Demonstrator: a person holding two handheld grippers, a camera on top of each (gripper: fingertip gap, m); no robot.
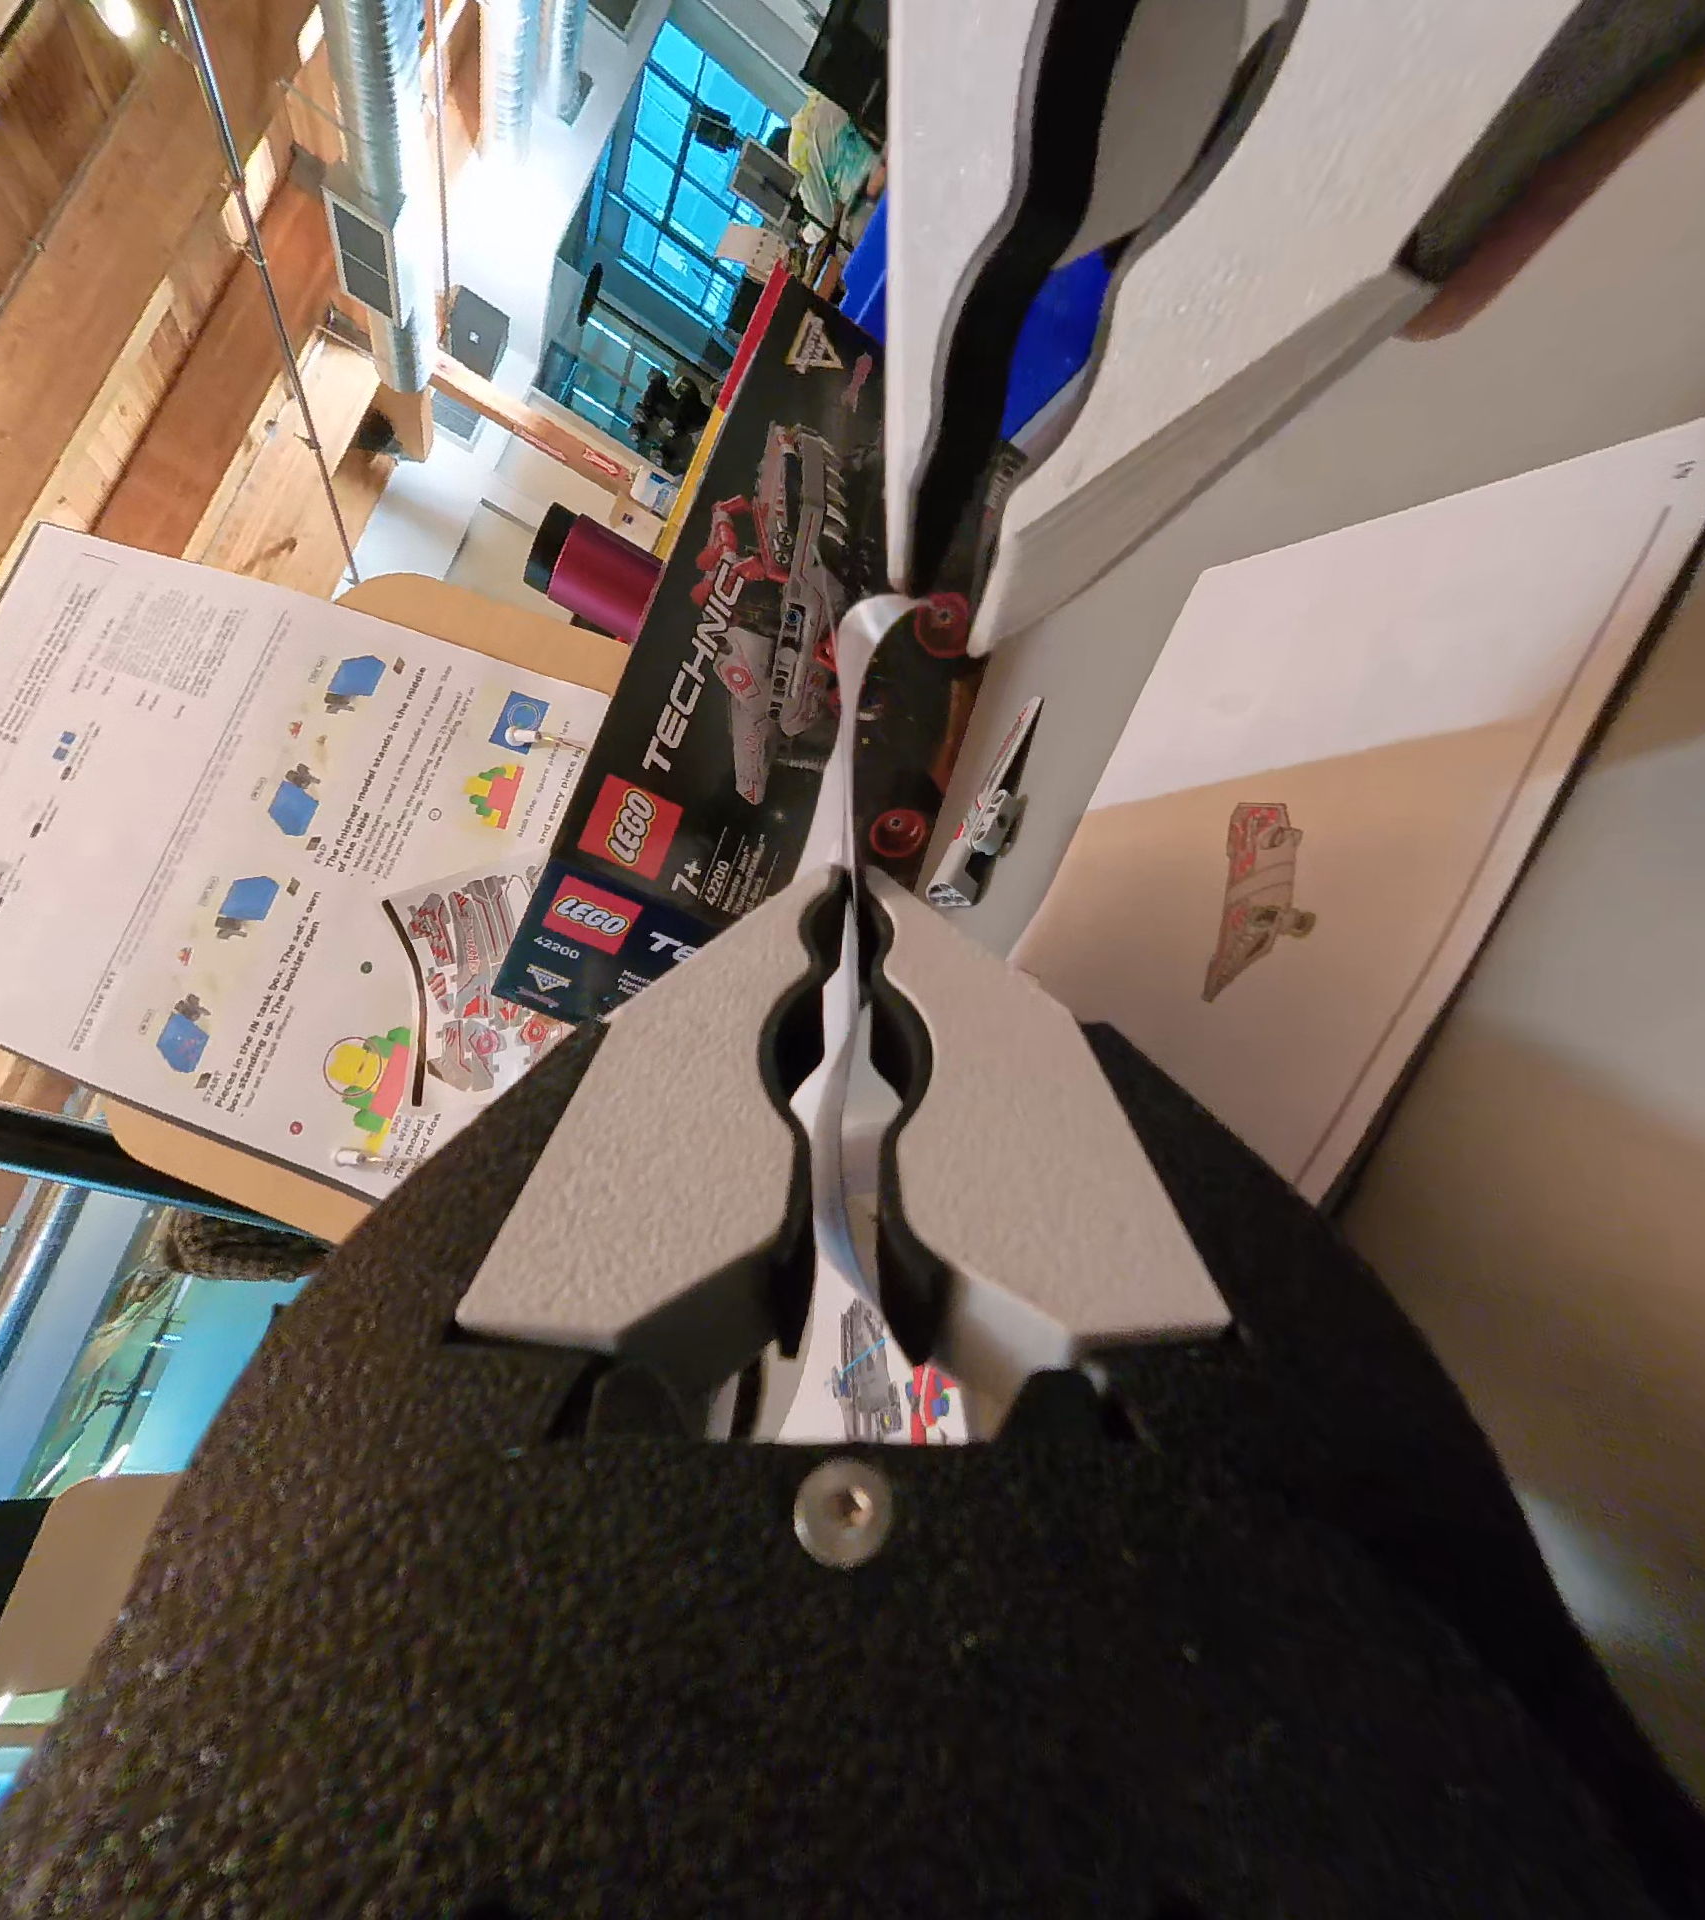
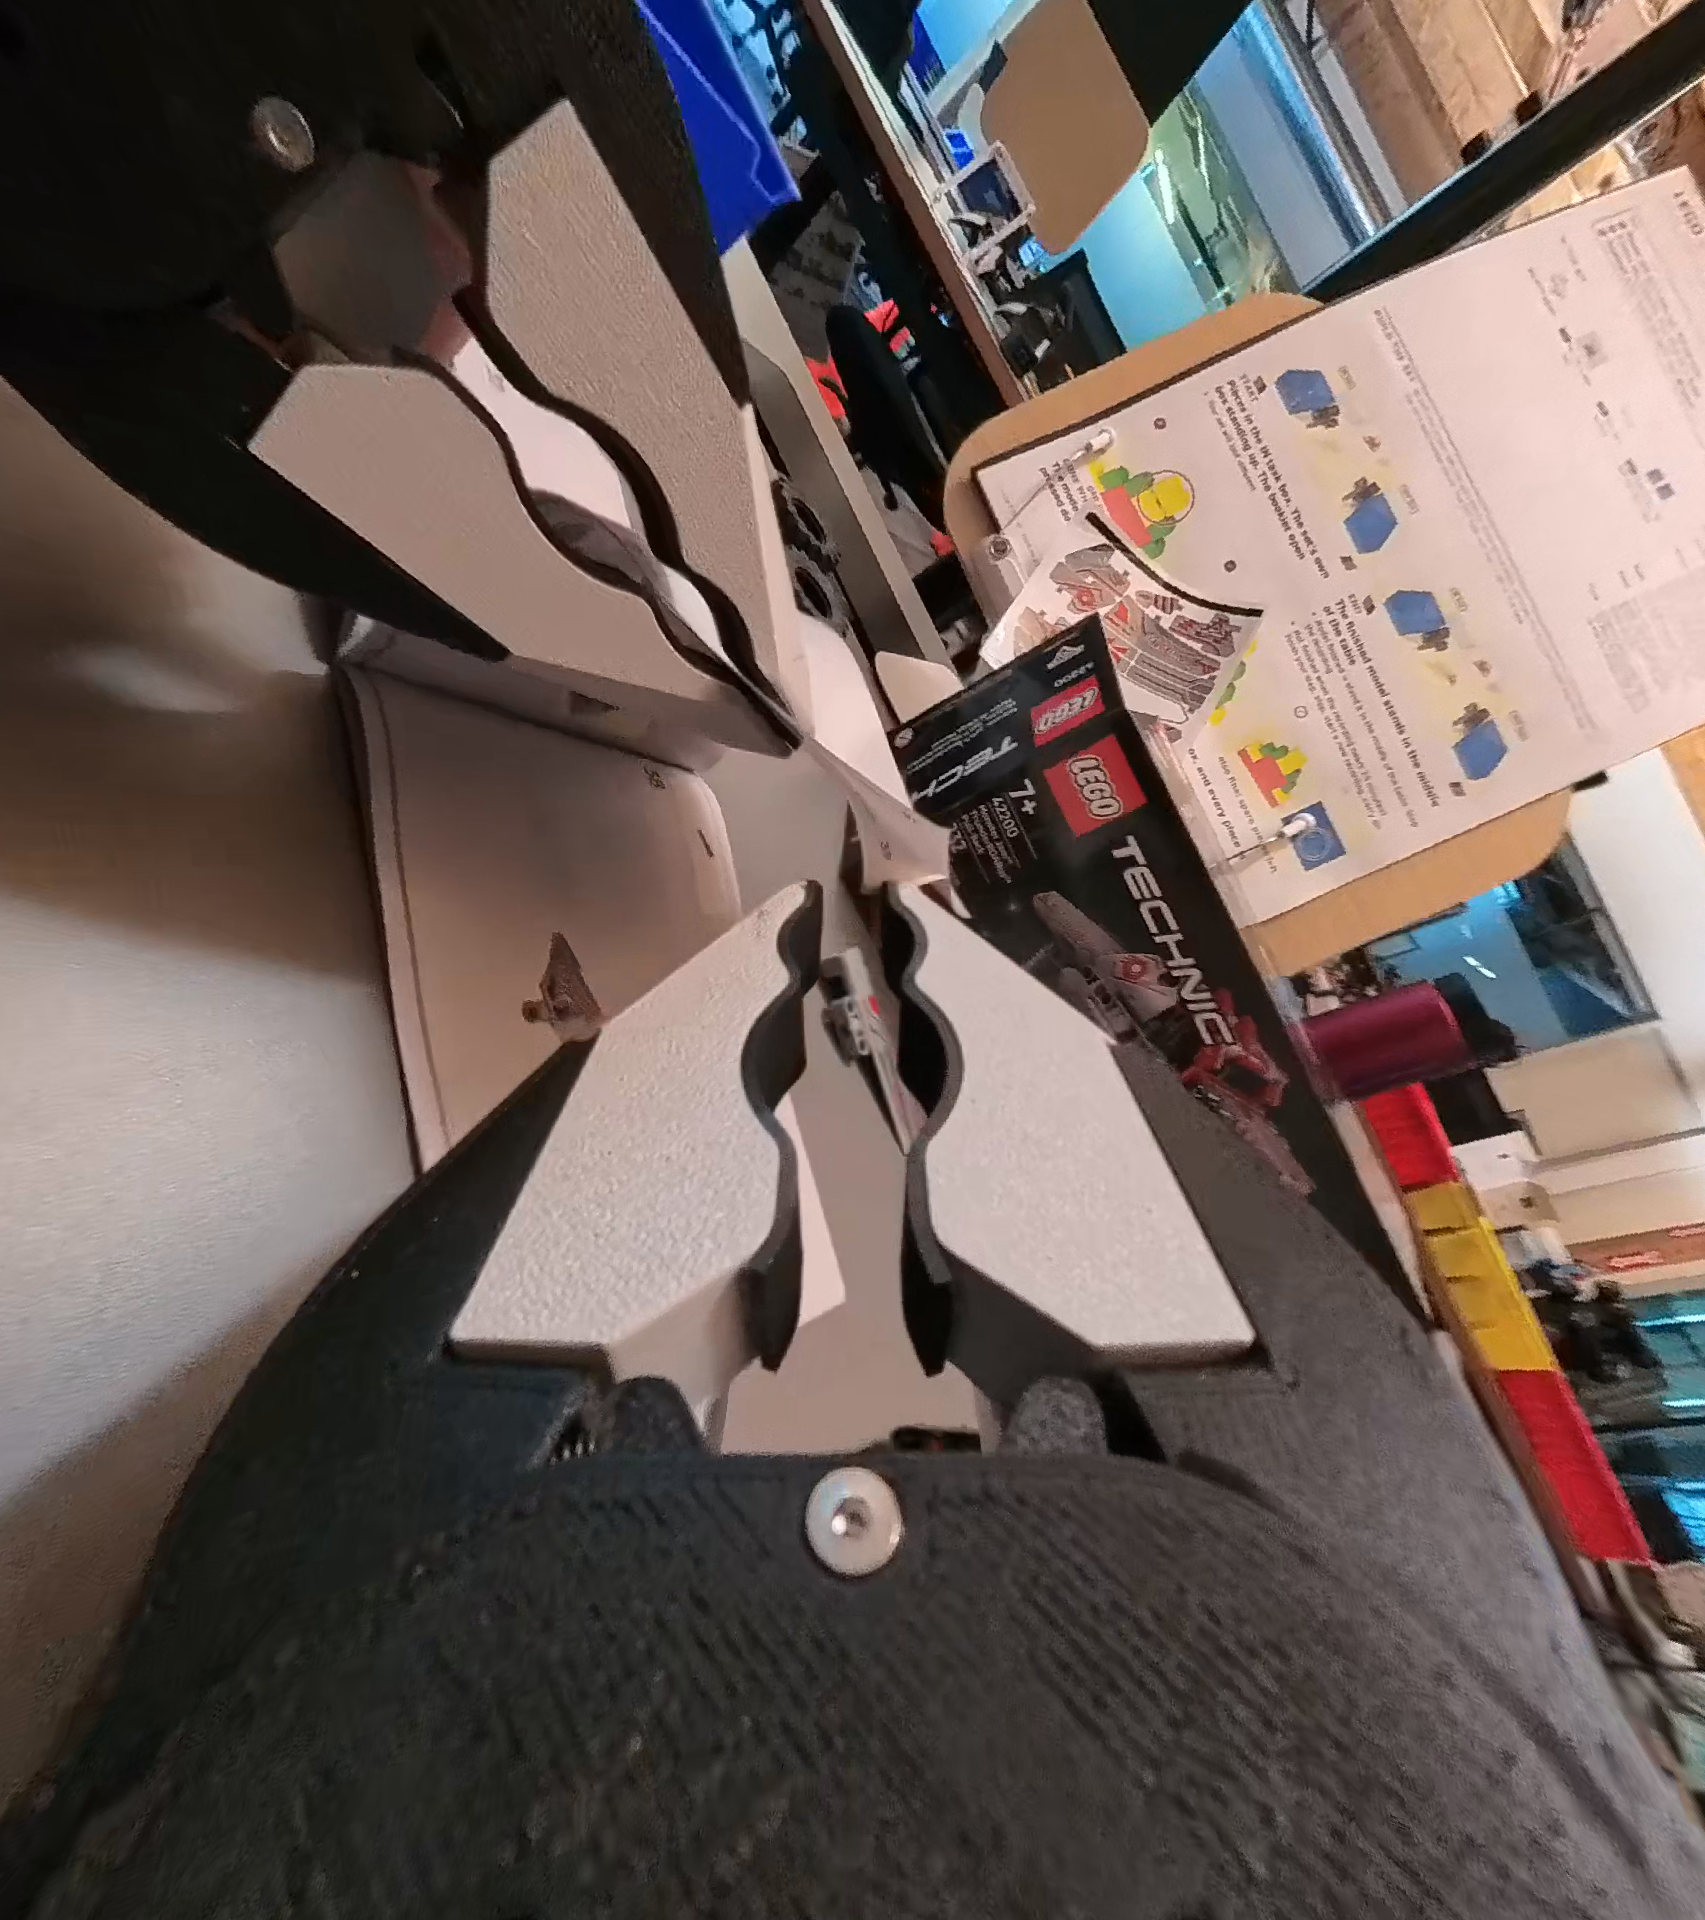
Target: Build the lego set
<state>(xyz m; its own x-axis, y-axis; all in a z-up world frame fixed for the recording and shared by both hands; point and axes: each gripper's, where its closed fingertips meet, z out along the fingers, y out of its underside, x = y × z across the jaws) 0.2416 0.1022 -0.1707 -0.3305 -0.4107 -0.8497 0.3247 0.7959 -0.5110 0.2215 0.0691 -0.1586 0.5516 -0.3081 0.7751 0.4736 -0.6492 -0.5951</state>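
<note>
Between the two grippers hangs a thin white page of the building booklet, and it bends in a soft curve. The left gripper has its fingers closed on one edge of this page. The right gripper pinches the other end in the left wrist view. In its own view its fingers look nearly closed, with a small gap, so I cannot tell for sure how tightly they hold.

The step in hand looks like turning a page to find the next picture to build from. Next, the page needs to be carried over gently and laid flat. Paper is thin and tears easily, so a slow, light pull is best. One gripper should let go first.

The booklet lies open on the pale, smooth worktop. Its paper is white and glossy, with a small red and grey picture printed on it.

Just beside the booklet lies a small grey and red plastic piece, long and pointed, with round holes at one end. Behind it stands the black cardboard box of the set, flat and shiny. Behind the box a sheet of printed pictures is pinned to a brown board.

The fingers are pale grey and rough, with wavy black edges.
</note>
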